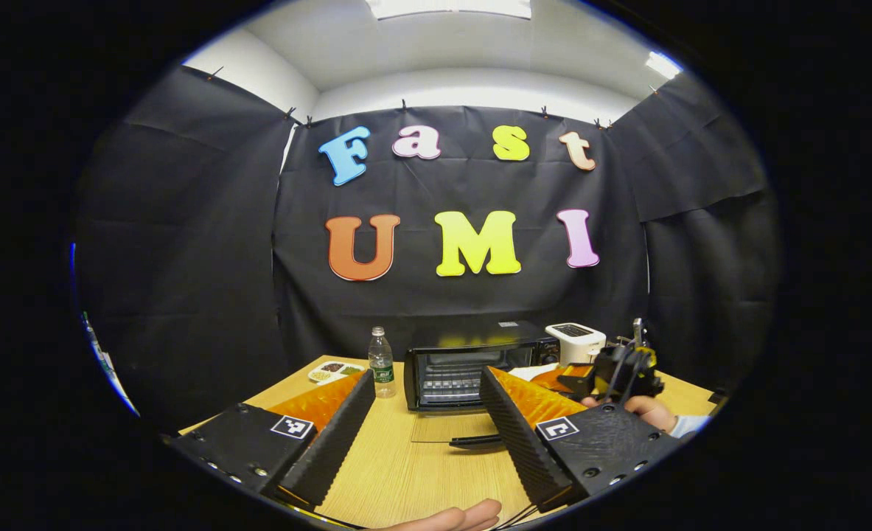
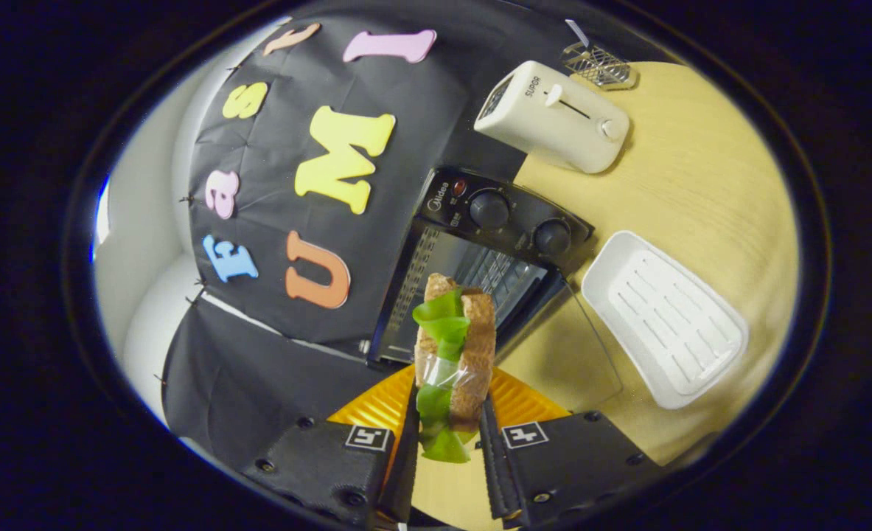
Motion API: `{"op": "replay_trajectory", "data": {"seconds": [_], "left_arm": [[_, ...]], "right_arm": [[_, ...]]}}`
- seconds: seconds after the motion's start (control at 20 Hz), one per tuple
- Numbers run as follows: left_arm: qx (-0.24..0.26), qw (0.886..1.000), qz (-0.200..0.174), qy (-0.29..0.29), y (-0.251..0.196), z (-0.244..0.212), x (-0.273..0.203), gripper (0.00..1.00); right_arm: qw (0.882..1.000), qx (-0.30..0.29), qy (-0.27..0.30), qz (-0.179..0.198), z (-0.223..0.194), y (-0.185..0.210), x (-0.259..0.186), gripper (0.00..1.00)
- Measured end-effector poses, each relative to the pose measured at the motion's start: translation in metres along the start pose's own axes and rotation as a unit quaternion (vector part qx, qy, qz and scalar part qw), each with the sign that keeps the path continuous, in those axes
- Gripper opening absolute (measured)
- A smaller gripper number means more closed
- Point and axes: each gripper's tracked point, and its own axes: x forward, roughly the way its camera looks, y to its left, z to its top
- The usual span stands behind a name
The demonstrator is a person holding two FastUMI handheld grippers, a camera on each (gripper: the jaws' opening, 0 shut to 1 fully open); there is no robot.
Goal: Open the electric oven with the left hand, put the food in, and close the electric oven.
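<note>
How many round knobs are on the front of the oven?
2, both on the oven's control panel in the right gripper view: one knob nearer the toaster, the other knob nearer the white tray. None seems hidden.

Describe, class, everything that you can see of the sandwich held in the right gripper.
The sandwich is two slices of brown bread with green lettuce between them, partly wrapped in clear film. It stands on edge, clamped between both fingers of the right gripper, lettuce hanging below. It is held in the air before the open electric oven, not yet inside.
</note>
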Motion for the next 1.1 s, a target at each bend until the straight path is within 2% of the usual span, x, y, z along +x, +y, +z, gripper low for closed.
{"op": "replay_trajectory", "data": {"seconds": [0.15, 0.3, 0.5, 0.65, 0.8, 0.85, 0.9, 1.0, 1.05, 1.1], "left_arm": [[-0.013, 1.000, -0.007, 0.006, 0.004, -0.009, 0.000, 0.94], [-0.020, 0.999, -0.003, 0.024, 0.017, -0.021, 0.001, 0.94], [0.000, 1.000, -0.001, 0.027, 0.029, -0.026, 0.000, 0.94], [0.009, 1.000, 0.002, 0.028, 0.037, -0.033, 0.005, 0.94], [-0.005, 0.999, -0.006, 0.039, 0.037, -0.044, 0.010, 0.94], [-0.009, 0.999, -0.008, 0.043, 0.037, -0.048, 0.011, 0.94], [-0.011, 0.999, -0.006, 0.047, 0.040, -0.052, 0.013, 0.94], [-0.013, 0.998, -0.003, 0.055, 0.044, -0.059, 0.014, 0.94], [-0.015, 0.998, 0.000, 0.060, 0.046, -0.063, 0.015, 0.94], [-0.018, 0.998, 0.001, 0.064, 0.048, -0.065, 0.015, 0.94]], "right_arm": [[0.998, 0.024, -0.061, 0.005, -0.003, 0.009, 0.034, 0.42], [0.994, 0.041, -0.101, -0.008, -0.002, 0.010, 0.074, 0.42], [0.990, 0.000, -0.139, -0.037, 0.001, 0.006, 0.127, 0.42], [0.981, -0.032, -0.181, -0.061, 0.013, -0.001, 0.161, 0.42], [0.976, -0.039, -0.203, -0.066, 0.018, -0.001, 0.188, 0.42], [0.976, -0.039, -0.203, -0.065, 0.019, 0.001, 0.194, 0.33], [0.976, -0.036, -0.205, -0.063, 0.020, 0.003, 0.201, 0.42], [0.978, -0.028, -0.196, -0.071, 0.014, -0.001, 0.211, 0.42], [0.977, -0.024, -0.197, -0.074, 0.012, -0.004, 0.211, 0.34], [0.976, -0.025, -0.201, -0.076, 0.013, -0.005, 0.211, 0.44]]}}
